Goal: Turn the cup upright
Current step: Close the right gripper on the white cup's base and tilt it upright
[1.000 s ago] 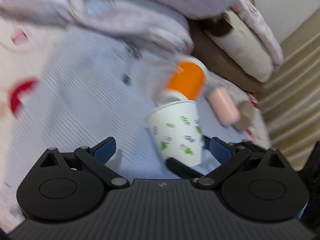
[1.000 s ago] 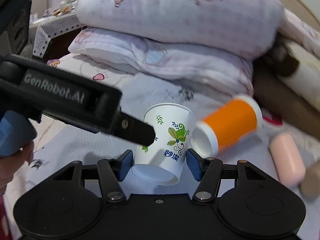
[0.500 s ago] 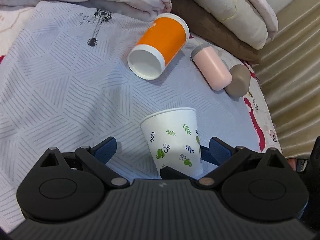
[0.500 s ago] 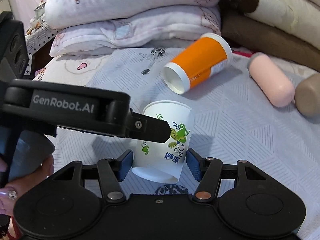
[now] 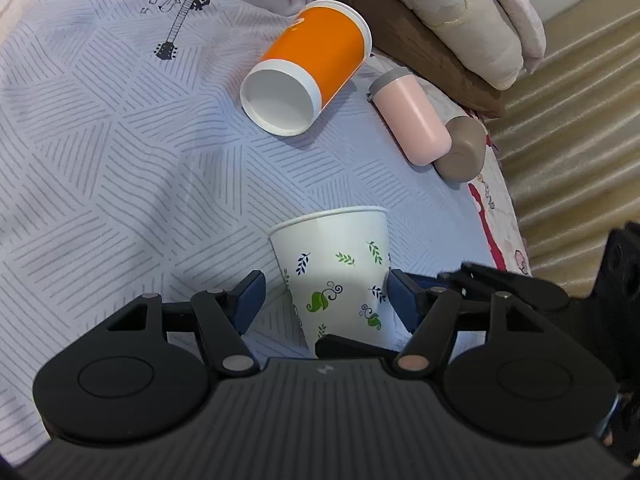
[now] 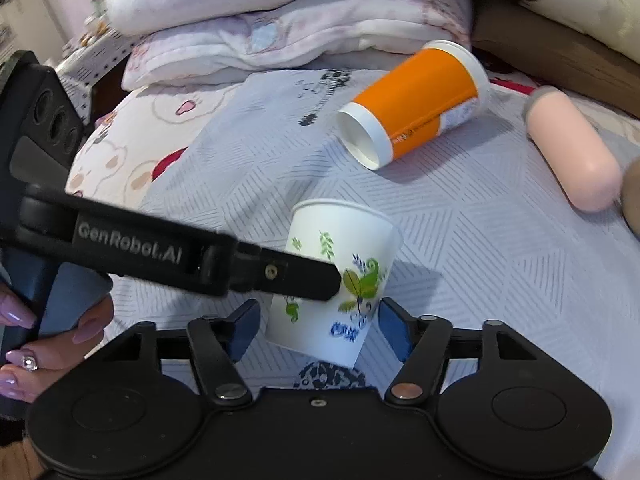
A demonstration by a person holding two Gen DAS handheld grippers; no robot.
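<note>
A white paper cup with green and blue leaf prints point(image 5: 340, 276) point(image 6: 340, 280) is held above the bed sheet, rim up and slightly tilted. My left gripper point(image 5: 324, 300) has its blue pads spread around the cup: the right pad touches it, the left pad stands clear. My right gripper point(image 6: 316, 326) has its pads close on both sides of the cup's lower part; whether they press it I cannot tell. The left gripper's black finger point(image 6: 280, 276) crosses the cup's side in the right wrist view.
An orange cup with white rims point(image 5: 308, 80) point(image 6: 416, 100) lies on its side on the grey striped sheet point(image 5: 120, 160). A pink bottle point(image 5: 412, 120) point(image 6: 572, 148) and a brown cap point(image 5: 460, 152) lie to its right. Pillows and folded quilts point(image 6: 280, 20) are stacked behind.
Both grippers and the paper cup have tipped forward and down toward the sheet. The cup went from leaning to nearly upright, rim up. The right gripper's pads look slightly wider apart.
</note>
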